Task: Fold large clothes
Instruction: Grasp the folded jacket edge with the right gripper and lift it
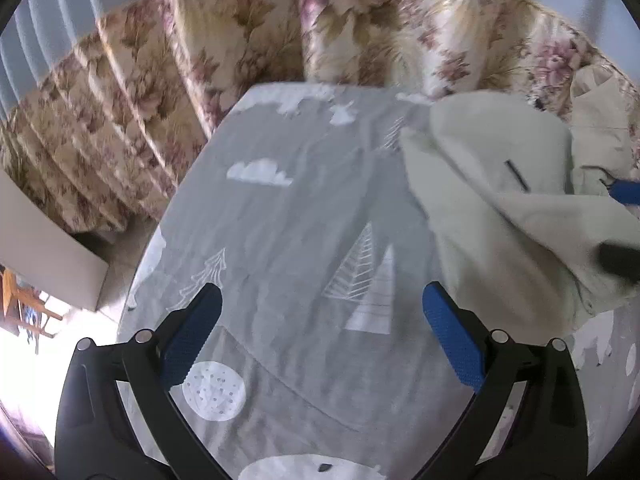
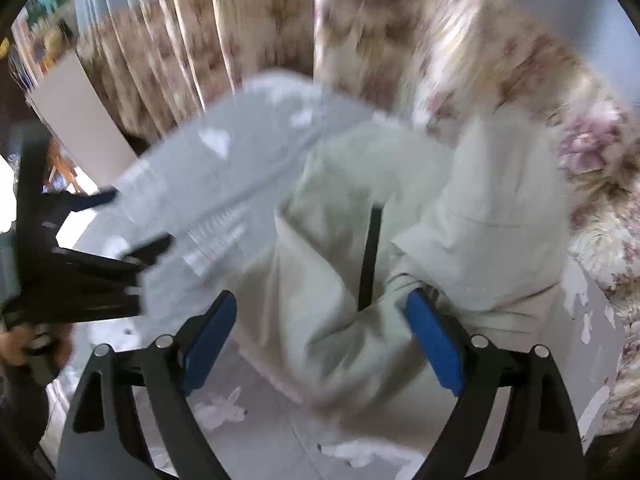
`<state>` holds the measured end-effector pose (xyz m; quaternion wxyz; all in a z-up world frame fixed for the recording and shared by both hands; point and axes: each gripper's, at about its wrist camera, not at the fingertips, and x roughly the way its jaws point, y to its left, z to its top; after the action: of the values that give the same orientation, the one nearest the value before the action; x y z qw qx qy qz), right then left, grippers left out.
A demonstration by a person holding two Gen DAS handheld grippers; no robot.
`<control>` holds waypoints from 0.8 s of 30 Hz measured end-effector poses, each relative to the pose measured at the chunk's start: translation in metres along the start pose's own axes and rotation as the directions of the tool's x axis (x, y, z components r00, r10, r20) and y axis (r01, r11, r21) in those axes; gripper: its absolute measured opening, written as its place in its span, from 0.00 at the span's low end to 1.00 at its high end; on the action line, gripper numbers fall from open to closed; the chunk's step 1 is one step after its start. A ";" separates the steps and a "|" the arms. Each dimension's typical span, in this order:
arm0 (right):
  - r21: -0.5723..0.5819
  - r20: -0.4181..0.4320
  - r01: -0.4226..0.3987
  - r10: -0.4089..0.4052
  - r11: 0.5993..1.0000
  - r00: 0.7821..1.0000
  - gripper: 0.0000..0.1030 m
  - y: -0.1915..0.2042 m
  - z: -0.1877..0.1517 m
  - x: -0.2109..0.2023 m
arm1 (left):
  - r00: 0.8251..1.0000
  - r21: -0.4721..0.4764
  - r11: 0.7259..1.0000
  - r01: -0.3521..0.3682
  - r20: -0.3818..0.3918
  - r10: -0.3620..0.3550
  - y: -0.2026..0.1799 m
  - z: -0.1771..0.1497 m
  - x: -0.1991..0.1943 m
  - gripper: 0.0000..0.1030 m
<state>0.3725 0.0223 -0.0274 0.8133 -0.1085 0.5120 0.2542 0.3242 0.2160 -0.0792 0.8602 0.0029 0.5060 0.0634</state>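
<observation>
A pale cream garment [image 1: 496,208] lies crumpled on the right part of a grey table cover [image 1: 280,216] printed with white trees and clouds. My left gripper [image 1: 322,294] hangs open above bare cover, left of the garment, with nothing between its blue pads. In the right wrist view the garment [image 2: 460,220] is bunched under my right gripper [image 2: 322,300], which stands open; cloth lies in the gap and brushes the right pad, which does not pinch it. A dark strip [image 2: 370,256] shows in a fold. The left gripper [image 2: 120,248] appears blurred at the left.
Floral curtains [image 1: 360,20] hang close behind the table's far edge. A pale panel [image 1: 44,248] and a wooden chair [image 1: 24,304] stand on the floor to the left. A hand [image 2: 24,344] holds the left gripper's handle.
</observation>
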 end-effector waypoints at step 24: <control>0.571 0.313 -0.321 0.160 0.755 0.936 0.64 -0.268 -0.151 0.019 | 0.967 0.263 0.944 0.197 0.106 -0.231 -0.173 0.048 -0.066 0.97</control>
<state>0.4020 -0.2652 -0.1349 0.8209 0.2611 0.4716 0.1884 0.3529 0.0400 -0.0105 0.8870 0.0608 0.4477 -0.0954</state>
